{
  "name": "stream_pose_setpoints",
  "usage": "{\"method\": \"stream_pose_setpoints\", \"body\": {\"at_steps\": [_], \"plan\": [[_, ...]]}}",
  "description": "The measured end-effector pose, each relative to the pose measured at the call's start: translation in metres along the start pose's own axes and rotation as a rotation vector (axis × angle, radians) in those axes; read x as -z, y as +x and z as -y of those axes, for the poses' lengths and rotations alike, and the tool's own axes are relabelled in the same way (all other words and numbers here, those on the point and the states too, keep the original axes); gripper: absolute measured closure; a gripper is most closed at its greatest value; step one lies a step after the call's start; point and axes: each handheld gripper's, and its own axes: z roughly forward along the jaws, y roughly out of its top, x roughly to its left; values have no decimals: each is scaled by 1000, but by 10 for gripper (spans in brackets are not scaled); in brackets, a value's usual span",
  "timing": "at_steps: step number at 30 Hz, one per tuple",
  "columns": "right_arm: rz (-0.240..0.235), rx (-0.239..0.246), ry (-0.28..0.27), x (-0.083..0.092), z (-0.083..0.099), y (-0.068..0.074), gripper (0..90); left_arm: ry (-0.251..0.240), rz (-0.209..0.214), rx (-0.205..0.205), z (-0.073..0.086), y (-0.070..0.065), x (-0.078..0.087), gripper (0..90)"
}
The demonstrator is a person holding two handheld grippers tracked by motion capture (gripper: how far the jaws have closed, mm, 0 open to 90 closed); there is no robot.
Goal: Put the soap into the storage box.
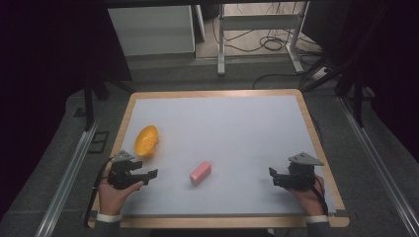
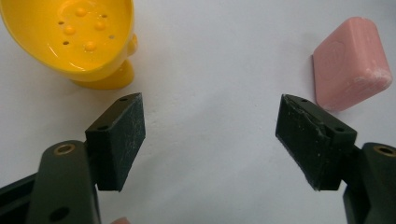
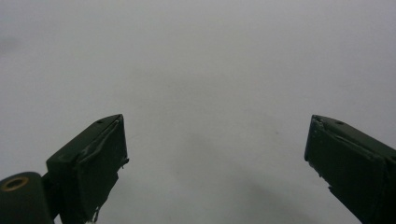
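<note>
Left gripper (image 1: pixel 150 174) sits at the near left of the worktop (image 1: pixel 237 123), jaws spread wide with nothing between them, just near of the yellow dish (image 1: pixel 146 140) and left of the pink soap (image 1: pixel 200 172). Soap lies flat near the worktop's middle, apart from the dish and both grippers. Right gripper (image 1: pixel 272 176) rests at the near right, jaws also spread and empty, over bare white surface.
</note>
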Motion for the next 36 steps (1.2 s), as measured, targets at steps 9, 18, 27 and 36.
{"method": "stream_pose_setpoints", "body": {"at_steps": [9, 18, 27, 36], "plan": [[3, -3, -29, 5, -1, -6, 65, 0, -7, 7, 0, -1, 2, 252], [-6, -4, -31, 6, 1, -10, 65, -6, -24, -2, -2, -6, 8, 271], [-14, 0, -24, 7, 3, -13, 66, -23, -17, -3, -6, -8, 13, 271], [-5, 4, -35, 11, 1, -11, 66, -22, -2, -16, -10, -13, 13, 269]]}}
